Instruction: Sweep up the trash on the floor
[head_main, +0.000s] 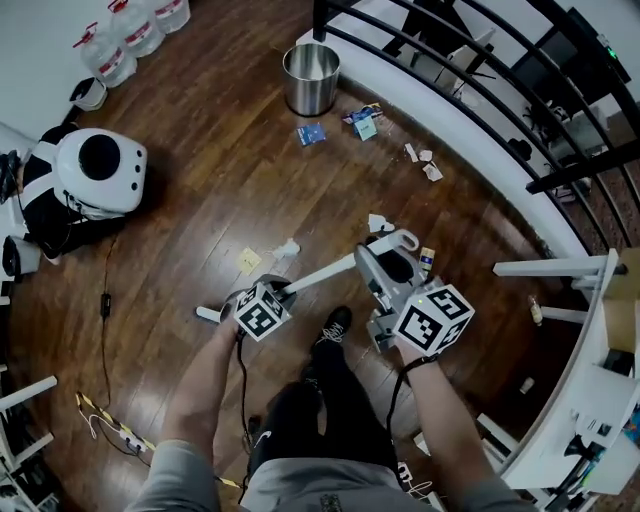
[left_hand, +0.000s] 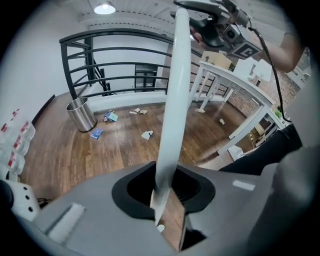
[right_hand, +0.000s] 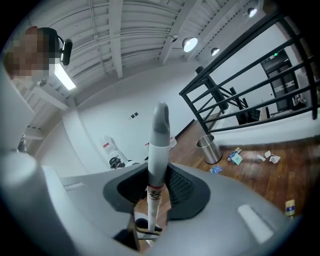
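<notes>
Above the wooden floor (head_main: 230, 180), the left gripper (left_hand: 167, 210) clamps a white pole (left_hand: 172, 100) and the right gripper (right_hand: 152, 210) a grey-tipped stick (right_hand: 159, 145); slack jaws could let either slip.

We're in a loft-style office or workspace: dark wood floor (head_main: 210, 190), black steel railing (left_hand: 90, 65), exposed ceiling beams (right_hand: 116, 35) with spot lamps (right_hand: 190, 44). White tabletops (left_hand: 235, 81) stand along one side. Big water jugs (head_main: 108, 55) sit by the wall, steel bin (head_main: 311, 78) by the railing.
</notes>
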